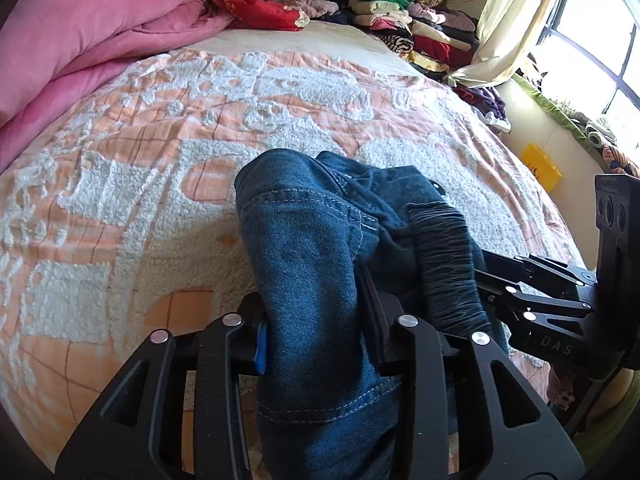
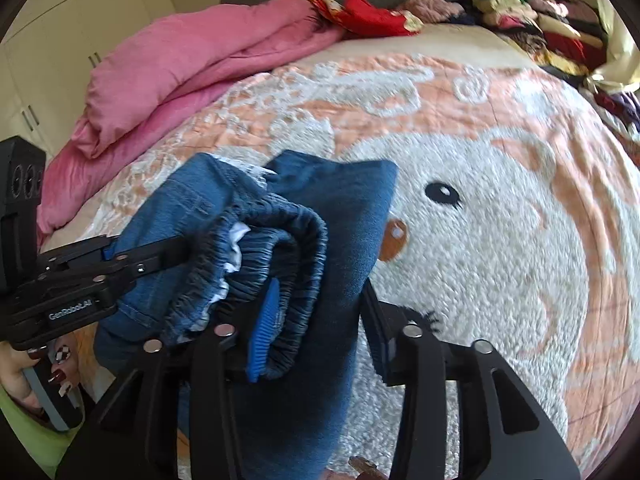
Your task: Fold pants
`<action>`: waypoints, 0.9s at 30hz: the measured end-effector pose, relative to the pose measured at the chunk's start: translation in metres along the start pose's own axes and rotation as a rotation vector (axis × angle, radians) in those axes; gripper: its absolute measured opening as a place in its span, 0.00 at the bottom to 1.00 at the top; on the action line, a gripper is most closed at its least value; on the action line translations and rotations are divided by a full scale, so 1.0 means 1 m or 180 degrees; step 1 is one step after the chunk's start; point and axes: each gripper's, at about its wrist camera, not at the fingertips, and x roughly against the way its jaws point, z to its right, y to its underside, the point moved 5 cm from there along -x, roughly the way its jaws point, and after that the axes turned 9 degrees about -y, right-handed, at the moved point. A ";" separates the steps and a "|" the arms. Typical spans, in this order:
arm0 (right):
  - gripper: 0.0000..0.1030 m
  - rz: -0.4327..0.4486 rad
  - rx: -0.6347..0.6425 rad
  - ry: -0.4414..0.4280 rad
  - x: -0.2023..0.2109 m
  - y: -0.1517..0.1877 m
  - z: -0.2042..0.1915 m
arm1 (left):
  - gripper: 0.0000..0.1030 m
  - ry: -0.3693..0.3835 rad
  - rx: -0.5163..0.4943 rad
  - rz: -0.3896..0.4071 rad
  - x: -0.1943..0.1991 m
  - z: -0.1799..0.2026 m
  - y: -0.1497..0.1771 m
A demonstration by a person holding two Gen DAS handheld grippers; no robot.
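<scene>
Blue denim pants with an elastic waistband hang bunched between both grippers above the bed. My left gripper is shut on a denim fold; it also shows in the right wrist view at the left, clamped on the pants. My right gripper is shut on the waistband and the cloth draped beside it, with a blue pad showing; it also shows in the left wrist view at the right, gripping the dark gathered waistband.
A peach and white fleece blanket covers the bed below. A pink quilt lies at the far left. Stacks of folded clothes sit at the far right by a curtain and a window. A yellow box stands beside the bed.
</scene>
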 end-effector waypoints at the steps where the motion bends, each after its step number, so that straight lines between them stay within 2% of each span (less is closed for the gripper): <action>1: 0.45 -0.0019 -0.0032 0.0008 -0.001 0.002 0.002 | 0.29 -0.0004 0.0002 -0.0007 -0.001 0.000 0.001; 3: 0.49 -0.0058 -0.0091 0.0048 -0.004 0.005 0.009 | 0.32 -0.0015 0.0003 -0.0031 -0.005 -0.001 0.002; 11: 0.50 -0.0065 -0.0062 0.0149 -0.009 0.008 0.008 | 0.36 -0.0070 0.0020 -0.0078 -0.015 -0.004 0.011; 17: 0.61 -0.0021 -0.0093 0.0193 -0.001 0.007 0.010 | 0.38 -0.0076 0.0030 -0.0071 -0.011 -0.003 0.011; 19: 0.61 -0.0002 -0.0093 0.0204 0.002 0.007 0.010 | 0.39 -0.0073 0.0037 -0.0068 -0.009 -0.003 0.012; 23: 0.70 0.0081 -0.0081 0.0228 0.012 0.006 0.006 | 0.45 -0.0083 0.0031 -0.0044 -0.001 -0.003 0.012; 26: 0.71 0.0194 -0.0042 0.0251 0.026 0.005 0.001 | 0.54 -0.0083 0.0031 0.0003 0.009 -0.003 0.013; 27: 0.76 0.0245 -0.0019 0.0262 0.032 0.004 -0.002 | 0.59 -0.0084 0.0033 0.0018 0.013 -0.003 0.013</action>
